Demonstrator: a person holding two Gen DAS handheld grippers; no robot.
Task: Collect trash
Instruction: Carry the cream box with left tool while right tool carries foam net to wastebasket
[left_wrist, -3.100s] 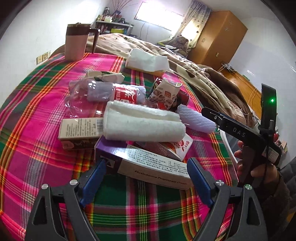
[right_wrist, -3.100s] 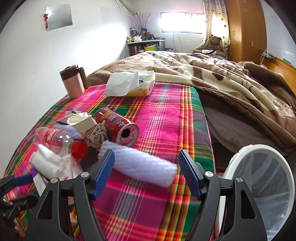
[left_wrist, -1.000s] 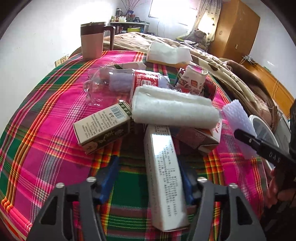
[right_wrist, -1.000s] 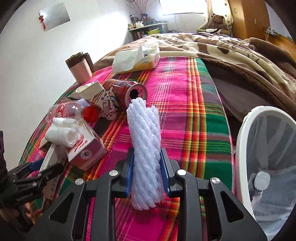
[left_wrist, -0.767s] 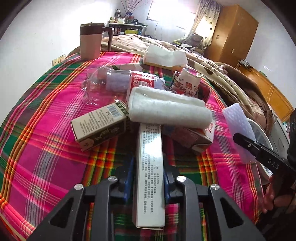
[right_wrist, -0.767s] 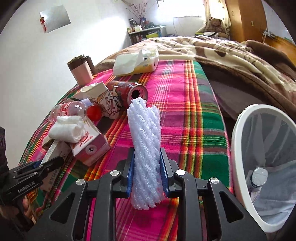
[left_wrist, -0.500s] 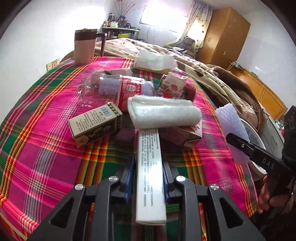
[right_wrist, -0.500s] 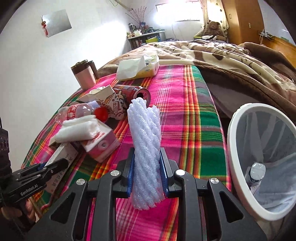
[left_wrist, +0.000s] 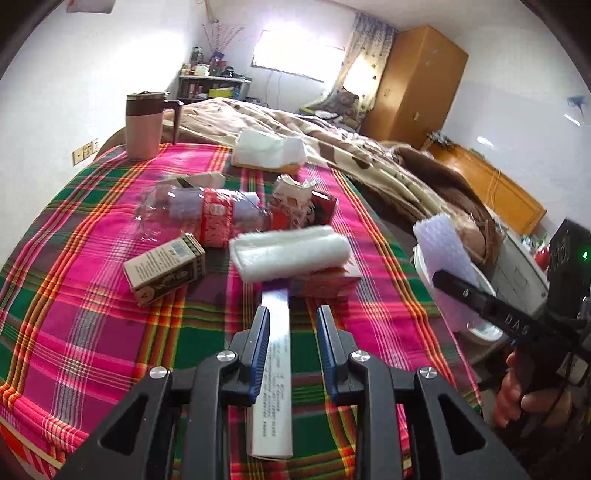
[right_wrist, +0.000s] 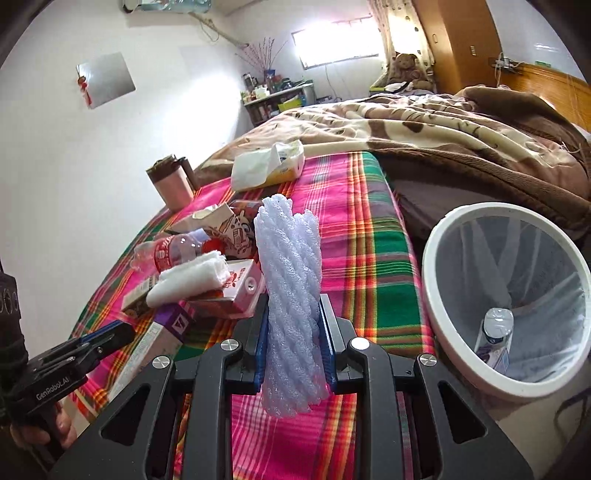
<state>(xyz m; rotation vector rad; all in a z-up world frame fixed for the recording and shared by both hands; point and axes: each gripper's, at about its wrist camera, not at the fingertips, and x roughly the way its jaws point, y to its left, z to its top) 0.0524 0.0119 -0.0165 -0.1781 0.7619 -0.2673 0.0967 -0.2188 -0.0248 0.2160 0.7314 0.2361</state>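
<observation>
My left gripper (left_wrist: 293, 321) is shut on a long white and purple carton (left_wrist: 275, 373) and holds it above the plaid cloth (left_wrist: 92, 295). My right gripper (right_wrist: 291, 314) is shut on a white foam net sleeve (right_wrist: 290, 280), held upright left of the white bin (right_wrist: 436, 295); the sleeve also shows in the left wrist view (left_wrist: 443, 243). On the cloth lie a folded white cloth (left_wrist: 290, 253) on a red carton (left_wrist: 332, 284), a small brown box (left_wrist: 164, 269), a crushed clear bottle (left_wrist: 199, 212) and a printed carton (left_wrist: 295, 199).
A pink mug (left_wrist: 144, 125) and a tissue pack (left_wrist: 269, 151) stand at the far end of the cloth. The bin holds a plastic bottle (right_wrist: 495, 339). A bed with a brown blanket (right_wrist: 443, 133) lies beyond.
Both grippers have risen with their loads. The left carton has lifted off the cloth, and the right gripper has come closer to the bin.
</observation>
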